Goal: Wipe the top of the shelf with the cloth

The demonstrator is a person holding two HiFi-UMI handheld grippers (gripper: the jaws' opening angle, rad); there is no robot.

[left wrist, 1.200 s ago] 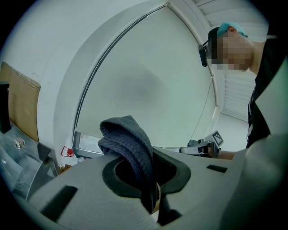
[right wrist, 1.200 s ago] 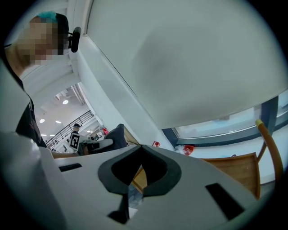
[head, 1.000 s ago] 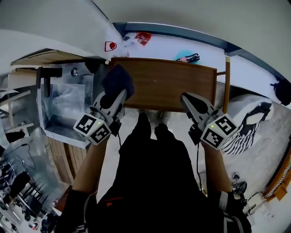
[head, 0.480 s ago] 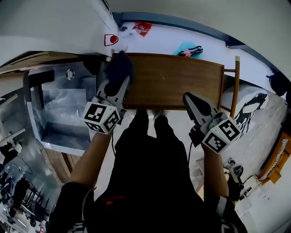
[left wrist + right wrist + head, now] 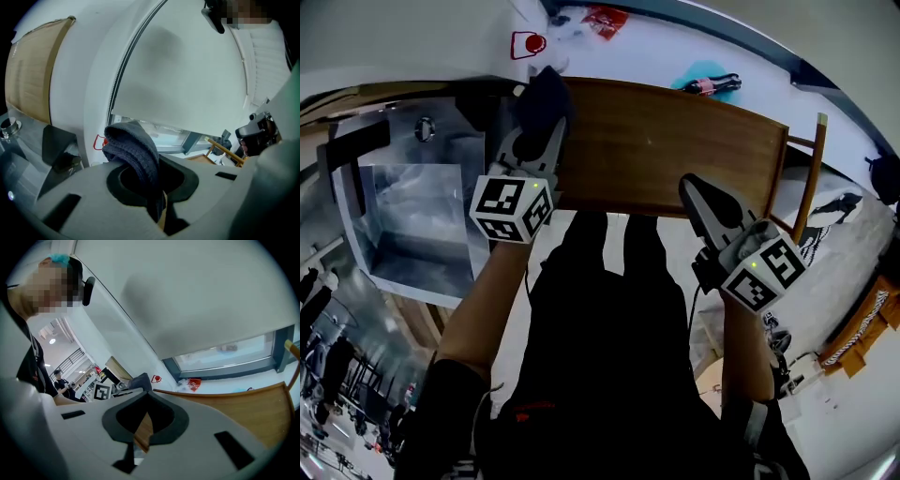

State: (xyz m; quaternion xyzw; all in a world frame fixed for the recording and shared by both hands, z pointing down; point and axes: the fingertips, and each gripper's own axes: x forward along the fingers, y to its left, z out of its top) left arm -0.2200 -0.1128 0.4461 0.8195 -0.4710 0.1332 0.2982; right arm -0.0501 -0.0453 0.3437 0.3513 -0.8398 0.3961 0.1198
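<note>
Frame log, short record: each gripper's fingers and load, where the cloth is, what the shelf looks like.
left gripper: fingers shut on the cloth
cloth: dark blue, bunched, over the left end of the shelf top; contact unclear
right gripper: fingers shut, nothing held, at the shelf's front edge
shelf top: brown wood

The left tool (image 5: 542, 136) is holding a dark cloth (image 5: 542, 92) at the far left corner of the wooden shelf (image 5: 675, 141). The right tool (image 5: 697, 192) is hovering over the shelf's near edge, jaws together.
</note>
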